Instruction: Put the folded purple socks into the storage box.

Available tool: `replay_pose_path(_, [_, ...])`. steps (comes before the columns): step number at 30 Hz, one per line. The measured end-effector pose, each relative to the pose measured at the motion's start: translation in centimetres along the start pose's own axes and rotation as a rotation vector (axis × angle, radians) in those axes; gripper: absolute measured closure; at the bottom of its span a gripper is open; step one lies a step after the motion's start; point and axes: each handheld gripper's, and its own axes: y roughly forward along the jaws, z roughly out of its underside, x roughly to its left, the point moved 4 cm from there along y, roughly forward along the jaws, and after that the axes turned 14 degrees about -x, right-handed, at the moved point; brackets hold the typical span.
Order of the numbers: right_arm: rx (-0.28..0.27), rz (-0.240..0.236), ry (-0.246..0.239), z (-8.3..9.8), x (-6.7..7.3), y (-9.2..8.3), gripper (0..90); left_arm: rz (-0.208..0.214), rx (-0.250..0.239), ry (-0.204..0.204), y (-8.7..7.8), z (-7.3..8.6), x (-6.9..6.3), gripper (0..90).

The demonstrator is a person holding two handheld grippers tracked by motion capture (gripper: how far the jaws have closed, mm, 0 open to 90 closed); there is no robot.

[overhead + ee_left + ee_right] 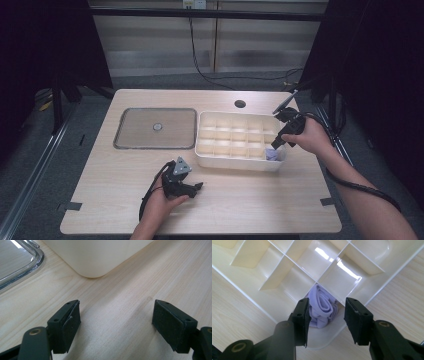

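A pale wooden table (240,200) is standing before grey wall panels, carrying a clear flat lid (155,128) and a cream plastic divided organiser box (235,161). A rolled lilac cloth (323,307) is sitting in the box's near right corner cell. The right gripper (327,320) is hovering over it, jaws apart, not pressing. The left gripper (116,322) is resting low, jaws wide.

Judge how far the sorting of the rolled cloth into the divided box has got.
Done: the lilac rolled cloth sits in a corner compartment of the cream divided box. In hand: the right gripper straddles it, pads apart, apparently letting go. Left: withdrawing; other compartments look empty. The left gripper rests open.
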Motion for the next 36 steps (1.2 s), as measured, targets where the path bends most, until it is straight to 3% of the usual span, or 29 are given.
replay_pose_path(13, [0.018,-0.005,-0.006,0.4,0.6,0.6,51.3,0.000,0.000,0.000,0.0,0.0,0.0,22.2])
replay_pose_path(19, [0.023,0.019,-0.029,0.2,0.7,0.4,50.7,0.000,0.000,0.001,0.0,0.0,0.0,22.2])
replay_pose_path(36, [0.009,-0.013,-0.052,0.1,2.0,0.1,46.1,0.000,0.000,0.000,0.0,0.0,0.0,22.2])
